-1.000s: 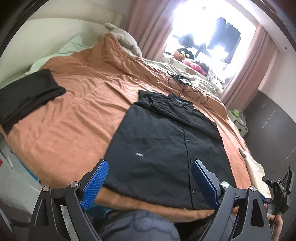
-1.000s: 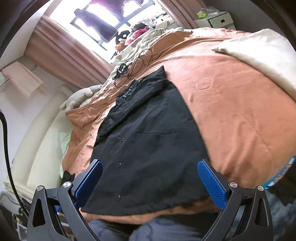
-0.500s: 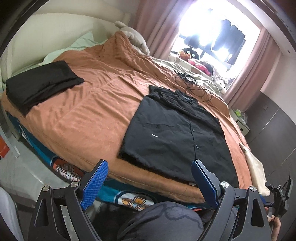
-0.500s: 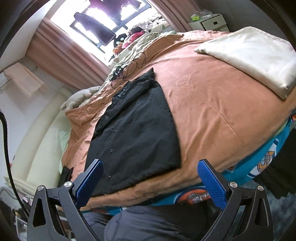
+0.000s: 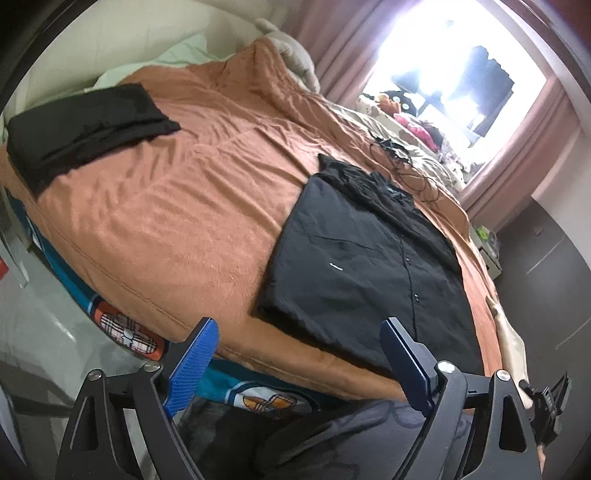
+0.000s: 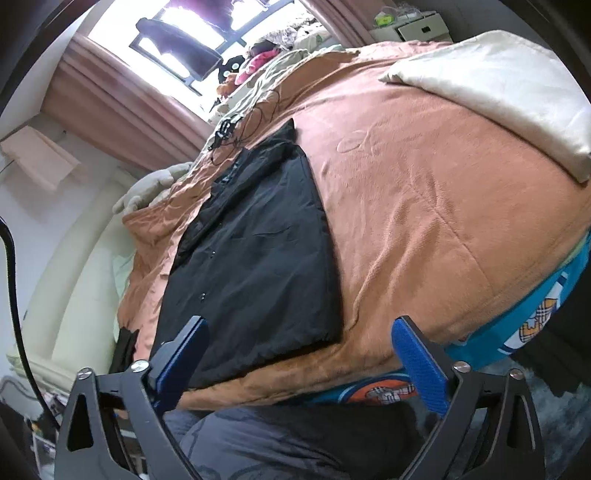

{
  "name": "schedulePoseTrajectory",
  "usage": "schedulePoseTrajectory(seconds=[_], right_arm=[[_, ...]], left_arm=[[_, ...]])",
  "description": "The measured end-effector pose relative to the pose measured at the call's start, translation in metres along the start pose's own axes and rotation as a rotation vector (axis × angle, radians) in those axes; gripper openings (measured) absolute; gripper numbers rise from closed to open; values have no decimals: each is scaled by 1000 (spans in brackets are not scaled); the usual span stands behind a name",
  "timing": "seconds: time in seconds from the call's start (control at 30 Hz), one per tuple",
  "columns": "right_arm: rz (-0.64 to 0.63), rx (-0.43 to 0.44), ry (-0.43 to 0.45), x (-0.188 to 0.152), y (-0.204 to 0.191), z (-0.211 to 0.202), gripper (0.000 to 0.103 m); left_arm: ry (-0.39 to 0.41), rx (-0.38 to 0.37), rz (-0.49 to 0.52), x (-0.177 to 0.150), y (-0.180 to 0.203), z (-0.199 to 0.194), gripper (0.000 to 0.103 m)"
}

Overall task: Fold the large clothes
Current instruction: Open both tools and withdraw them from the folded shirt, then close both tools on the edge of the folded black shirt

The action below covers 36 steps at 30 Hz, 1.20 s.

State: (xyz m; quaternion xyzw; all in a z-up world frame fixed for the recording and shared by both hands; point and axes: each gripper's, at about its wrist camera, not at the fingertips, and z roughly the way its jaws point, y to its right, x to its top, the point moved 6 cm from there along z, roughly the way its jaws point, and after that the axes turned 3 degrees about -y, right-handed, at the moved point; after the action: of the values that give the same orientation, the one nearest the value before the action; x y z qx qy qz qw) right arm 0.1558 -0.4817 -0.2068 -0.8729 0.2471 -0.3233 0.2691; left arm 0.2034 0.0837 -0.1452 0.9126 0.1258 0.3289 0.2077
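Note:
A black button-up shirt (image 5: 369,266) lies flat on the orange blanket (image 5: 184,206), its sides folded in, collar toward the window and hem at the bed's near edge. The right wrist view shows the same shirt (image 6: 255,266). My left gripper (image 5: 295,354) hangs off the near edge of the bed, short of the hem. Its jaws are closing, with nothing between them. My right gripper (image 6: 299,354) also sits back from the hem, jaws closing on empty air. Neither touches the shirt.
A folded black garment (image 5: 81,125) lies at the bed's far left and a cream folded cloth (image 6: 498,88) at its right. Cables (image 5: 399,158) lie beyond the collar. The person's grey-clad knees (image 6: 277,443) fill the space below the grippers. A white nightstand (image 6: 417,27) stands by the curtain.
Both grippers have pulled back from over the shirt's hem to beyond the bed's edge and dropped lower. The shirt now looks smaller, and the bed's teal side has come into view.

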Motion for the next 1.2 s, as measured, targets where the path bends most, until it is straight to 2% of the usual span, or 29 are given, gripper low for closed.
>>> schedulePoseTrajectory(seconds=[0.07, 0.23, 0.3, 0.47, 0.53, 0.8, 0.9, 1.0, 1.2], right_arm=[[3, 8, -24, 3, 1, 11, 89], [0, 12, -65, 12, 7, 37, 87], [4, 23, -88, 13, 9, 46, 83], [-20, 40, -153, 5, 10, 69, 82], [-17, 47, -169, 2, 11, 78, 82], [22, 96, -169, 4, 17, 82, 79], [61, 133, -174, 3, 20, 84, 75], [71, 164, -180, 1, 17, 84, 74], [95, 235, -205, -8, 12, 84, 69]], left_arm=[[-11, 7, -15, 3, -4, 11, 82], [-40, 24, -35, 13, -15, 37, 71], [-59, 32, -54, 15, -22, 47, 67], [-110, 30, -84, 14, -35, 73, 63], [-135, 15, -93, 12, -38, 83, 58], [-152, -23, -109, 18, -38, 103, 58], [-164, -72, -124, 18, -33, 107, 57], [-205, -135, -148, 13, -27, 113, 43], [-229, -199, -157, 4, -20, 118, 42]])
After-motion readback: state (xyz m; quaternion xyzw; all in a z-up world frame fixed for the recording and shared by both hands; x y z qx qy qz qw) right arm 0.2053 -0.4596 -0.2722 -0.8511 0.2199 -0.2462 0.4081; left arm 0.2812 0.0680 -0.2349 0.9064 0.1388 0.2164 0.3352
